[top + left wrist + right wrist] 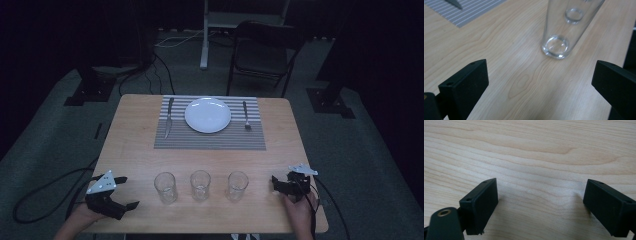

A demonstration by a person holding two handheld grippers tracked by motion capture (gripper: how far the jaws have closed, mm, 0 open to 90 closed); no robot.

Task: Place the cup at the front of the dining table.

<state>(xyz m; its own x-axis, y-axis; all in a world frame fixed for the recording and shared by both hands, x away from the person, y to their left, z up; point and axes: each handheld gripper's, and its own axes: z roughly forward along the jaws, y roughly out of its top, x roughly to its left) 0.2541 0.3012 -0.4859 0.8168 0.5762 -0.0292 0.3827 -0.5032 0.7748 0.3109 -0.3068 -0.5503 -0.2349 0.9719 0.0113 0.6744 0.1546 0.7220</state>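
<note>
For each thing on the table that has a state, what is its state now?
Left tongs: open, holding nothing.
Right tongs: open, holding nothing.
Left glass: upright, empty.
Middle glass: upright, empty.
Right glass: upright, empty.
Plate: empty, on the mat.
Knife: flat on the mat.
Fork: flat on the mat.

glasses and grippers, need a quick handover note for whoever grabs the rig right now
Left gripper: open, holding nothing, low over the near left table edge, aimed at the left glass just ahead of its fingers.
Right gripper: open, holding nothing, over bare wood at the near right corner.
Things: left, middle glass and right glass stand upright in a row along the near edge. Plate, knife and fork lie on the striped placemat beyond.
Done: no glass is gripped.
Left: probably grasping the left glass first.
</note>
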